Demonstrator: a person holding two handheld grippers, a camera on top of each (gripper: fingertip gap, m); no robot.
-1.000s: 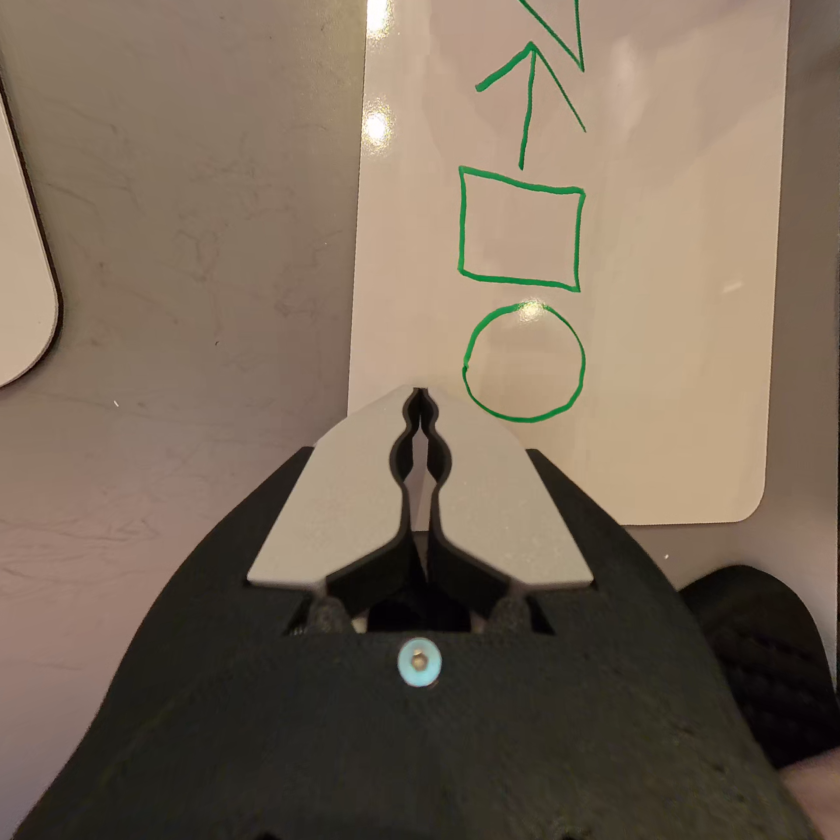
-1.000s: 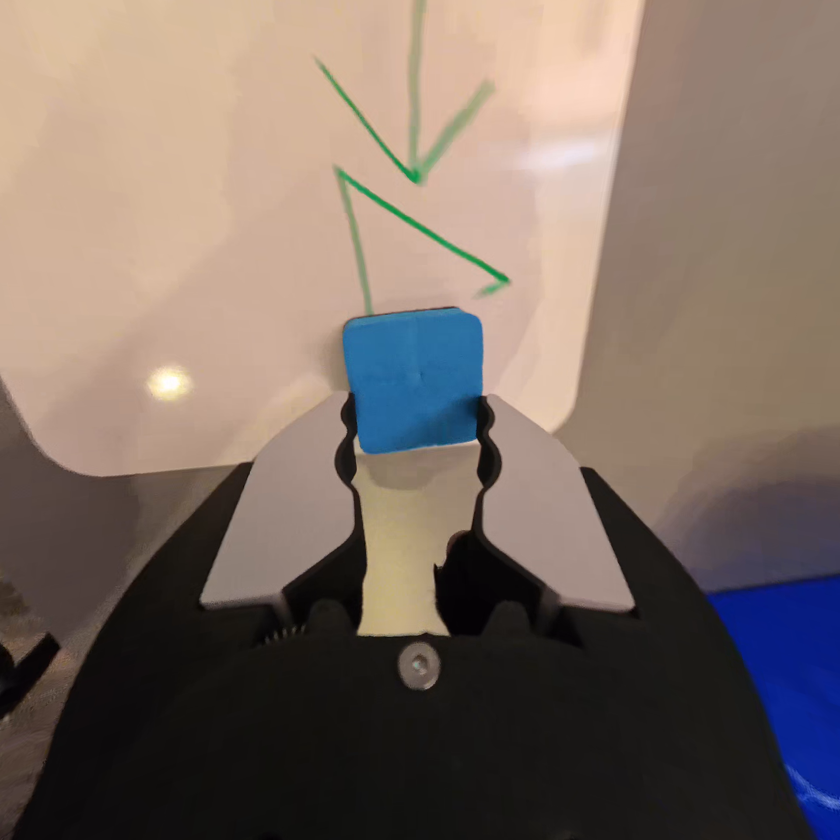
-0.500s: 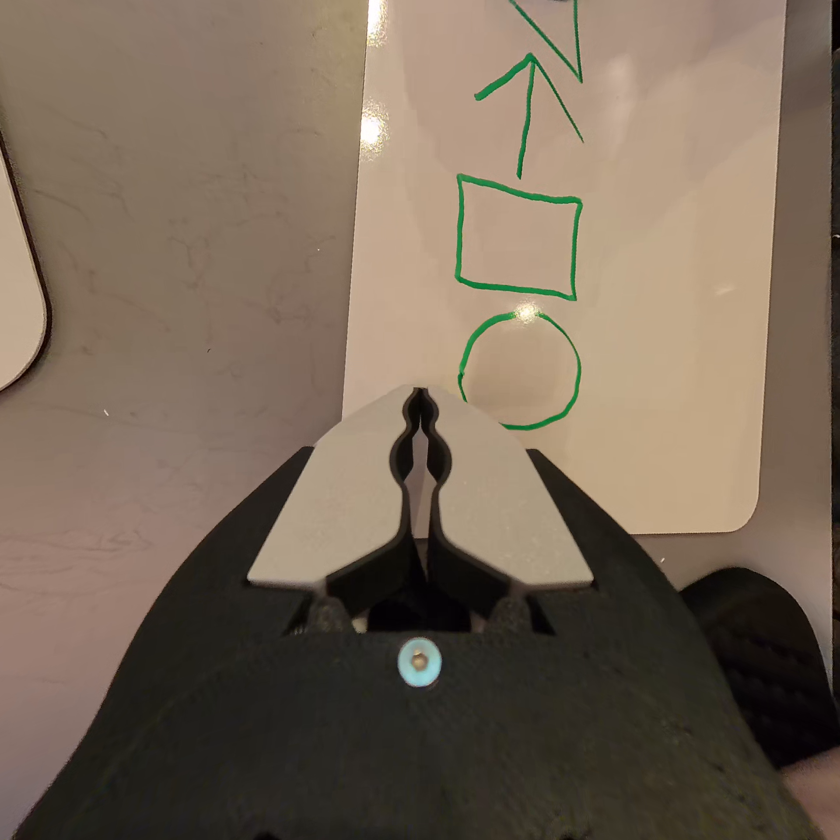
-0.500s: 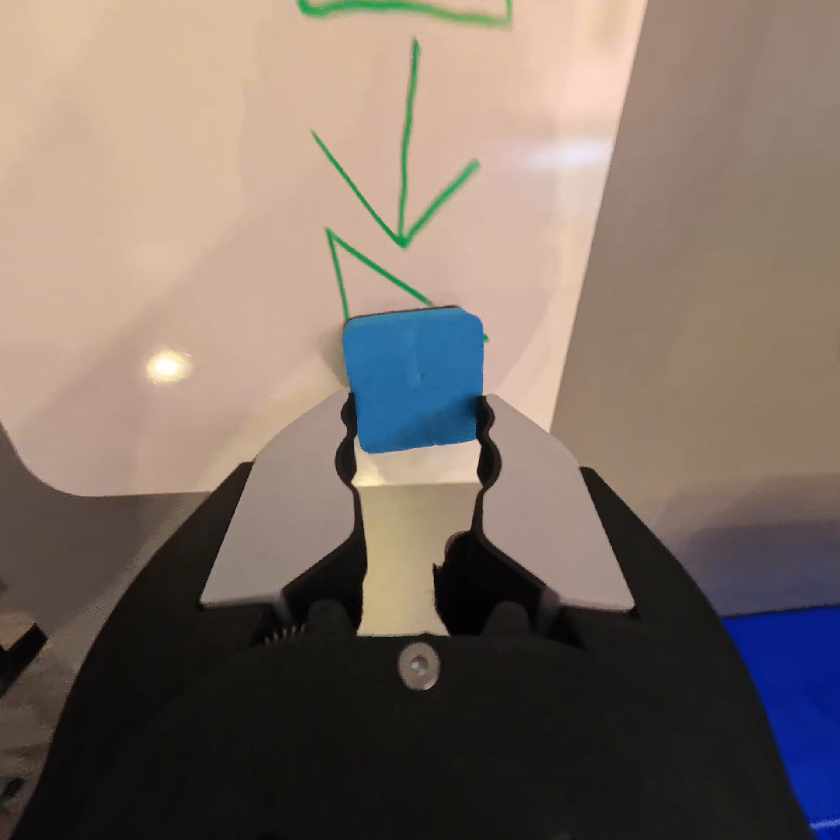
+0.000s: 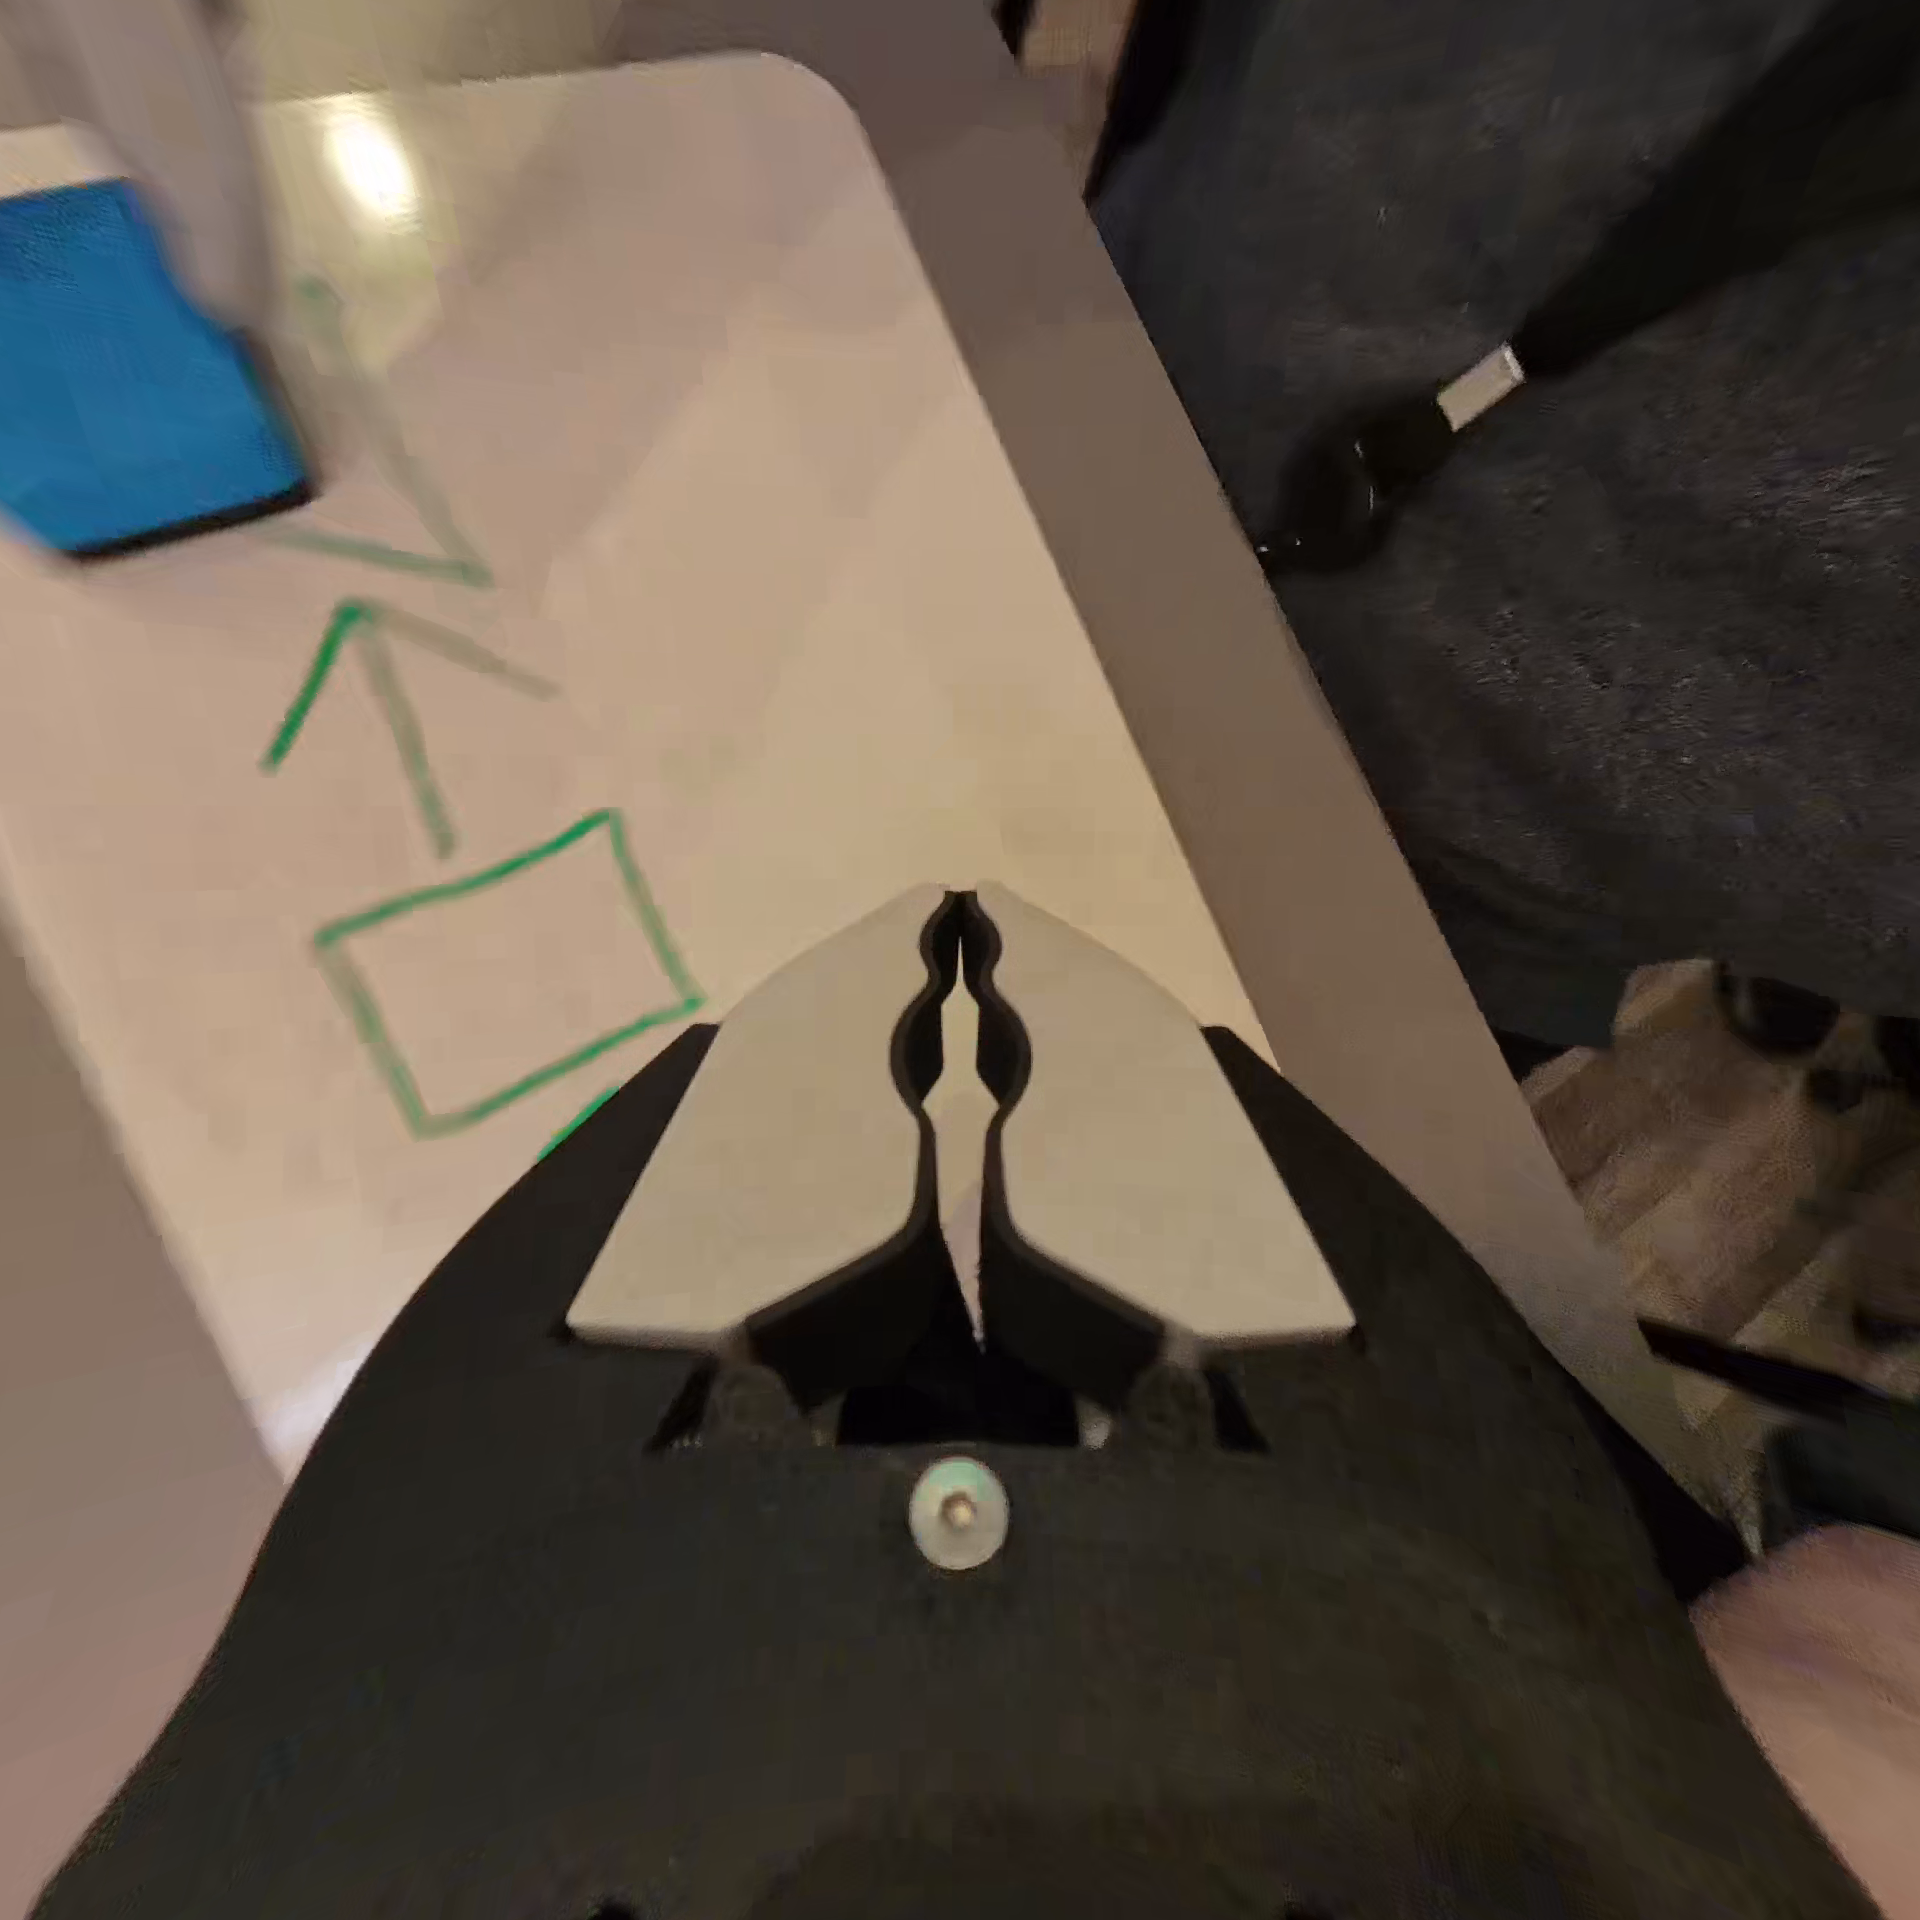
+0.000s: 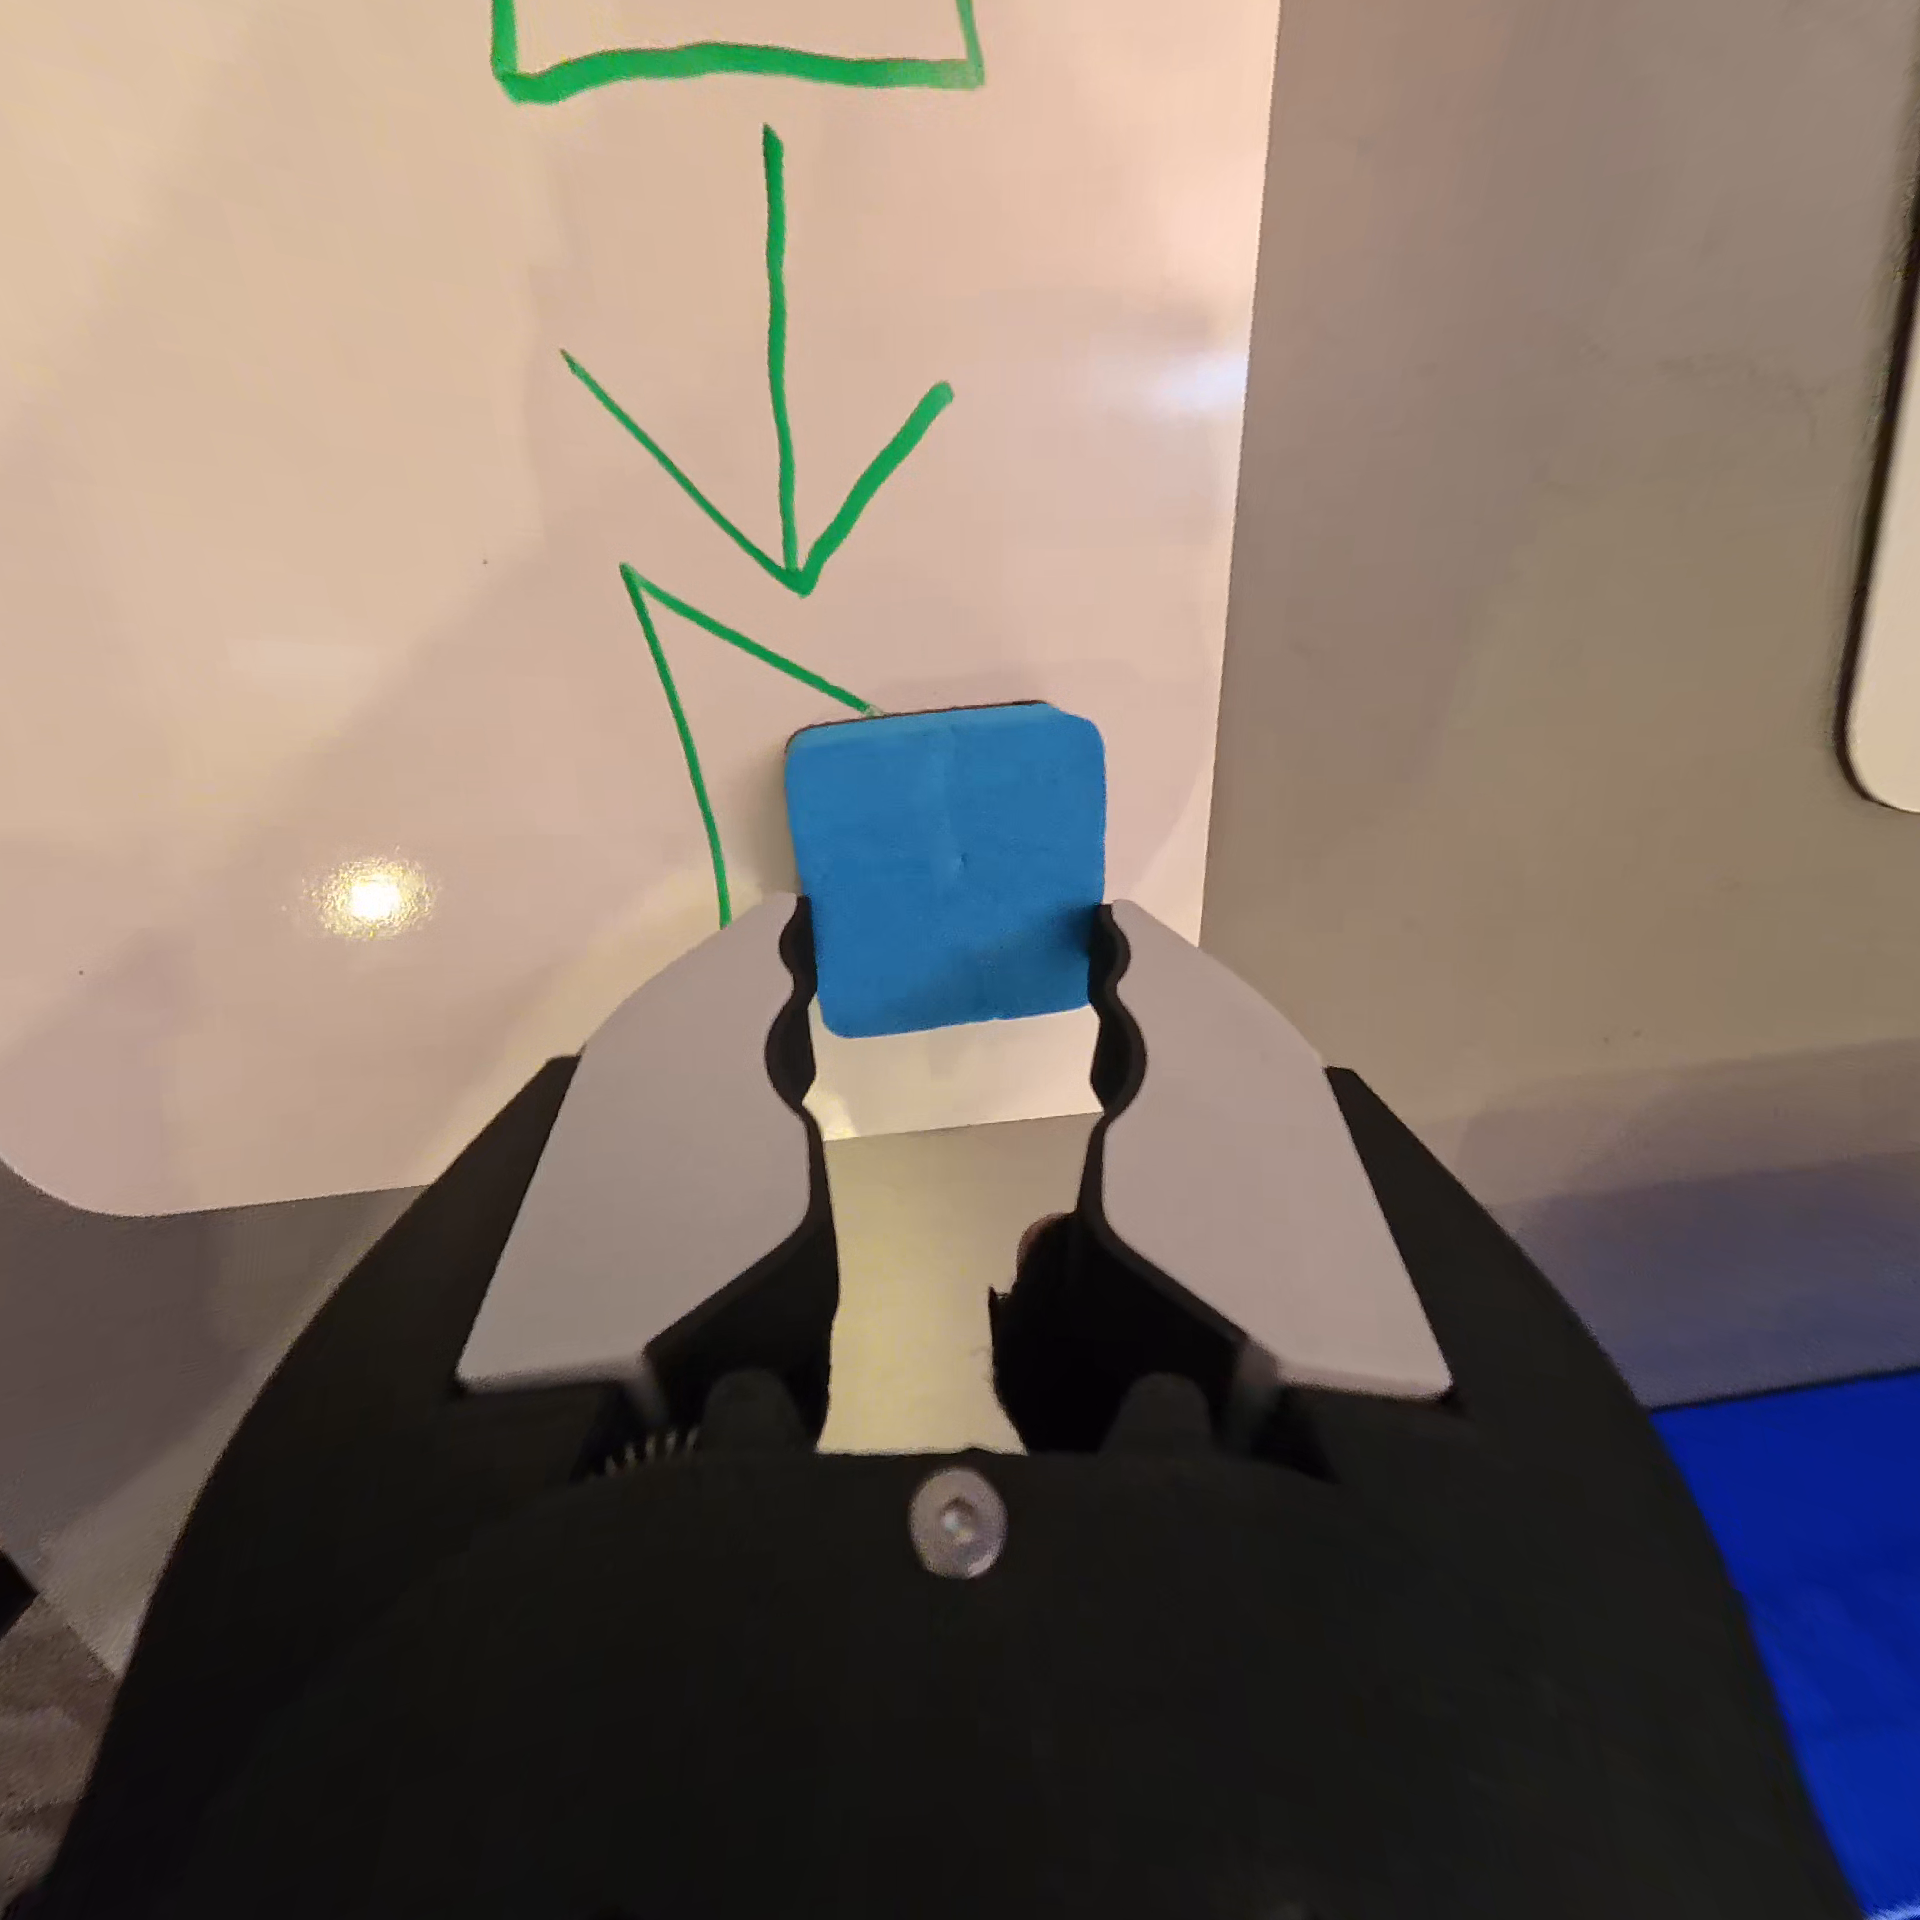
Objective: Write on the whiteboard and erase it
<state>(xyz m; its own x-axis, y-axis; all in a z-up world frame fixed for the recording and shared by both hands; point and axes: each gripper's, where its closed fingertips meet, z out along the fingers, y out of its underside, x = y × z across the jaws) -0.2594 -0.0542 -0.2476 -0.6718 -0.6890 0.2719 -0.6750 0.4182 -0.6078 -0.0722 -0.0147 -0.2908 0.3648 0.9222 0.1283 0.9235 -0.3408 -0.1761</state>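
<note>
A white whiteboard (image 6: 312,520) lies flat on the grey table and bears green marker shapes: an arrow (image 6: 779,416), a triangle (image 6: 675,727) and a square (image 5: 499,966). My right gripper (image 6: 951,925) is shut on a blue square eraser (image 6: 945,873) pressed on the board over the triangle's corner. The eraser also shows blurred in the left wrist view (image 5: 114,364). My left gripper (image 5: 961,899) is shut with nothing between its fingers, above the board's edge near the square.
The grey table (image 6: 1558,623) runs beside the board. A second white board's corner (image 6: 1891,623) lies at far right. A blue item (image 6: 1818,1610) sits at lower right. A person's dark clothing (image 5: 1558,416) is beyond the table edge. Left tips to right tips: about 20 centimetres.
The right gripper slid the eraser along the board, wiping away part of the triangle. The left gripper swung to a new angle, now facing the table edge and the person; it stayed shut.
</note>
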